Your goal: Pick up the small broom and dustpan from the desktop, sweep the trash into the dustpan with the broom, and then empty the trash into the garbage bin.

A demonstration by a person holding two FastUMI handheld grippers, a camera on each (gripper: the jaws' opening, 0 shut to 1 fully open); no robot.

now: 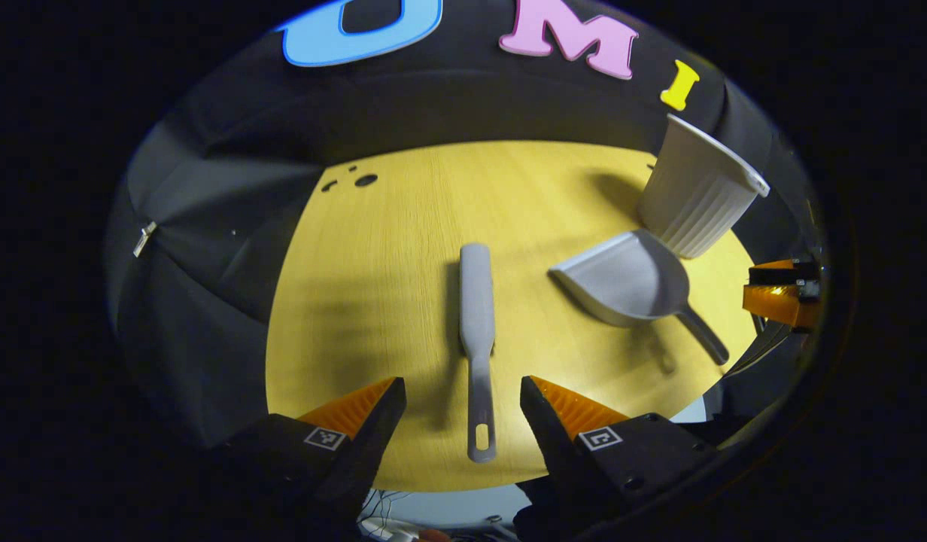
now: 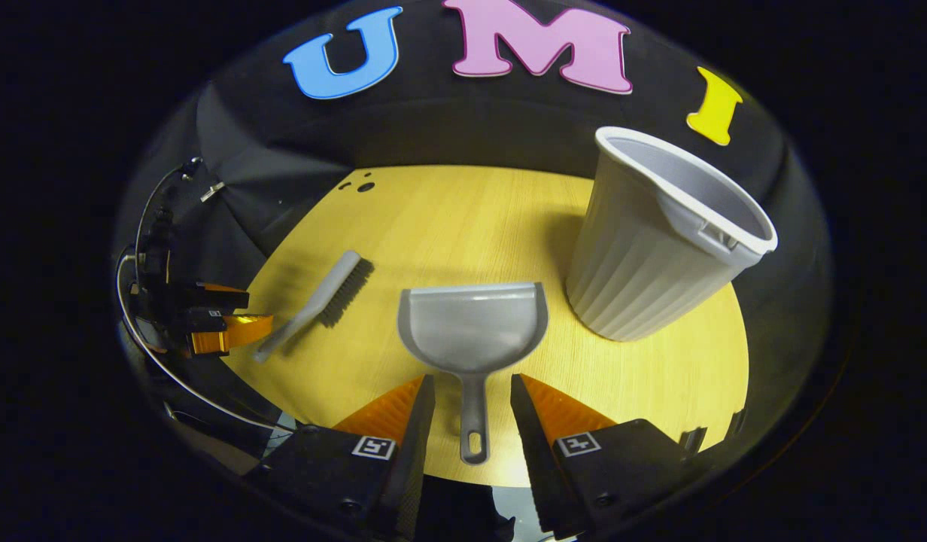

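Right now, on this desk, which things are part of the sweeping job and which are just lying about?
For the job:
- small broom, lying flat between the left gripper's open fingers
- dustpan, its handle between the right gripper's open fingers
- garbage bin, upright beside the dustpan

Just there:
- dark holes at the far edge of the wooden desktop
- no trash can be made out

Black-bodied hand-held gripper [image 1: 463, 395], square markers
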